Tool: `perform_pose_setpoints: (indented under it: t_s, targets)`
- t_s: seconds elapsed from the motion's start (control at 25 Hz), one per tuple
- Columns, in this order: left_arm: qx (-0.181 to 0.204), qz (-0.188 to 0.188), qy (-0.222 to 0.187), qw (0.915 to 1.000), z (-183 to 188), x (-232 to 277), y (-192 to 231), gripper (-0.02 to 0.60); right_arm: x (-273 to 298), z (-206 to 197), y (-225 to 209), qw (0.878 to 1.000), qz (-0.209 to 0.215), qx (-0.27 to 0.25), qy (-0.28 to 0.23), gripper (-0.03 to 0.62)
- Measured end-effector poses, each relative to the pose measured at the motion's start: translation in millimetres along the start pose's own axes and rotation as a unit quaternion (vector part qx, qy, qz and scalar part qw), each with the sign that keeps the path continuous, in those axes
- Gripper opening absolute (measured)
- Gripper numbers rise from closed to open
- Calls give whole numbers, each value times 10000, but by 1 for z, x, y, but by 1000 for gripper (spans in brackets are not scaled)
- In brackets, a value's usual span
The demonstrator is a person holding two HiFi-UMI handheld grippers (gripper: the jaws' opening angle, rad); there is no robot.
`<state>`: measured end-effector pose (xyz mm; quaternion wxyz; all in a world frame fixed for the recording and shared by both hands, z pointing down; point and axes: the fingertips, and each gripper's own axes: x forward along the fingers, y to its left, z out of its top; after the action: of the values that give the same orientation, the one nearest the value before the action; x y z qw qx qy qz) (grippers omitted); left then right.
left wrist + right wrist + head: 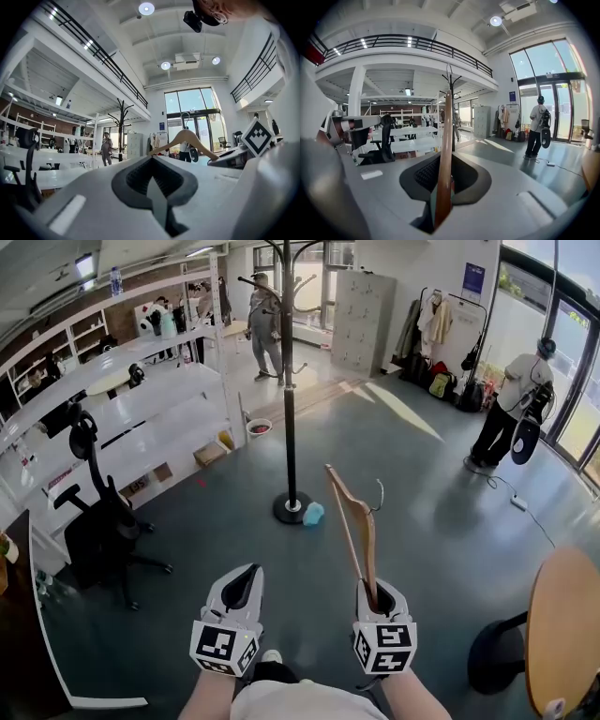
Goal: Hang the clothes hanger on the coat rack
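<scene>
A wooden clothes hanger (pixel 354 526) with a metal hook (pixel 378 493) stands up from my right gripper (pixel 379 601), which is shut on one of its arms. In the right gripper view the hanger's arm (pixel 444 154) runs upward between the jaws. The left gripper view catches the hanger (pixel 186 140) from the side. My left gripper (pixel 240 589) is shut and holds nothing. The black coat rack (pixel 288 381) stands on its round base (pixel 292 507) on the floor ahead of both grippers, well apart from the hanger. Its top prongs show as the coat rack (pixel 451 86) behind the hanger.
A black office chair (pixel 98 521) stands to the left by white shelving (pixel 122 418). A round wooden table (pixel 562 634) is at the right. A small blue object (pixel 313 514) lies by the rack's base. People (pixel 506 409) stand farther off.
</scene>
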<state>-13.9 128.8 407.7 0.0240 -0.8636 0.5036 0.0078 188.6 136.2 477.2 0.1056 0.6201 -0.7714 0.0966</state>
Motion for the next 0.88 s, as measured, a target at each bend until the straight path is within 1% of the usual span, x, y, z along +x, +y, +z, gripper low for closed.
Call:
perform_pose_setpoints:
  t_s: [0.16,0.32,0.44,0.52,0.88]
  targets:
    - [-39,3,12,10000,-5,3,10,0,8,-2,4,10000,-2,46,35,72]
    - [-61,25,43,10000,-4,8,28,0,20,5,10,9999,-56,86,91,72]
    - [-70,111,118,9998,-6,12,50,0,33,10,16,9998,-102,95,113,72]
    - [-103,130,94,9998,-5,15,66,0,43,15,22,9998,-119,100,111,72]
    - [-42,80,-10,10000,-2,36,136,0,106,33,46,9993,-288,229,108,72]
